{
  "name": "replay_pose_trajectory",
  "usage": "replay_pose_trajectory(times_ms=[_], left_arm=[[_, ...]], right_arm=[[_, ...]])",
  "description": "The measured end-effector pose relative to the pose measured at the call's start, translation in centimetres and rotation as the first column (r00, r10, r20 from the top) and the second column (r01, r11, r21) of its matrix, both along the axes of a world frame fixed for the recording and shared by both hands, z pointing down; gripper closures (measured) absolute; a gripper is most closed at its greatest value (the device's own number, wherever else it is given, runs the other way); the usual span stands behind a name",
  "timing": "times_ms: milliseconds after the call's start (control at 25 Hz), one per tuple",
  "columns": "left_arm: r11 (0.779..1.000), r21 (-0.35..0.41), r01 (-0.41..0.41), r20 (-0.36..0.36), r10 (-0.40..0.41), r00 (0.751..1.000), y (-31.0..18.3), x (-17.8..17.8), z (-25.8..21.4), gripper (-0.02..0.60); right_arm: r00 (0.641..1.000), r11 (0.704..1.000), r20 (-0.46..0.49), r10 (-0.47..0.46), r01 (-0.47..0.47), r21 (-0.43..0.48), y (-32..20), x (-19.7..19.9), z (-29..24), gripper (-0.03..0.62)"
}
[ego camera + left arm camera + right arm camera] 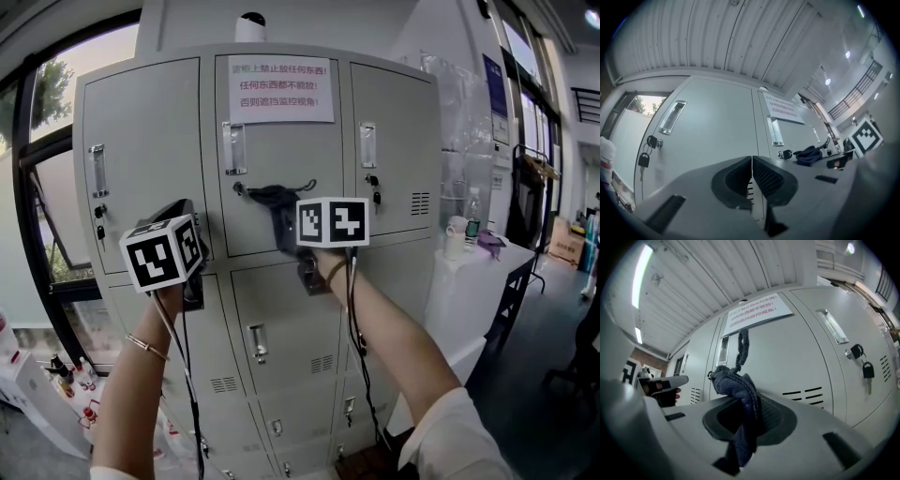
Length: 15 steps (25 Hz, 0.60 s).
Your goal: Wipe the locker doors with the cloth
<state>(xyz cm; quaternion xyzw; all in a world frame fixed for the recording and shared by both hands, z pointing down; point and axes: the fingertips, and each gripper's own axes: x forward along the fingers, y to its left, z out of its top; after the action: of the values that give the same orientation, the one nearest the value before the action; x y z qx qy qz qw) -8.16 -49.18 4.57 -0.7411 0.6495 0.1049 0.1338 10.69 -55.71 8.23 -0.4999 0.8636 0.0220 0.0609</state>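
Observation:
A grey bank of lockers (159,122) fills the head view. My right gripper (286,230) is shut on a dark blue cloth (278,202), which lies against the upper middle locker door (272,150) just below its handle. The right gripper view has the cloth (738,390) bunched between the jaws with a strip trailing up the door. My left gripper (192,253) is held before the upper left door, its jaws shut with nothing in them (751,180). From the left gripper view the cloth (809,154) shows off to the right.
A white notice (280,89) is taped to the top of the middle door. Keys hang from the locks (98,220) of the outer doors. A white table (478,267) with cups stands to the right of the lockers. A window (47,159) is at left.

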Motion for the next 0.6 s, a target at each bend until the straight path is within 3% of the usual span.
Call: replay_pose_trajectory(times_ms=[200, 440, 600], left_arm=[[1.000, 0.000, 0.008, -0.005, -0.008, 1.000, 0.1, 0.0, 0.0, 0.572], [1.000, -0.007, 0.007, -0.009, -0.007, 1.000, 0.0, 0.1, 0.3, 0.572], [1.000, -0.010, 0.007, -0.008, -0.007, 1.000, -0.3, 0.1, 0.5, 0.572]], right_arm=[[0.998, 1.000, -0.056, 0.015, -0.014, 0.025, 0.1, -0.4, 0.1, 0.545], [1.000, 1.000, -0.015, -0.003, 0.003, 0.016, -0.1, 0.4, -0.8, 0.543], [0.996, 0.998, 0.068, 0.057, -0.057, 0.005, -1.1, 3.9, -1.2, 0.547]])
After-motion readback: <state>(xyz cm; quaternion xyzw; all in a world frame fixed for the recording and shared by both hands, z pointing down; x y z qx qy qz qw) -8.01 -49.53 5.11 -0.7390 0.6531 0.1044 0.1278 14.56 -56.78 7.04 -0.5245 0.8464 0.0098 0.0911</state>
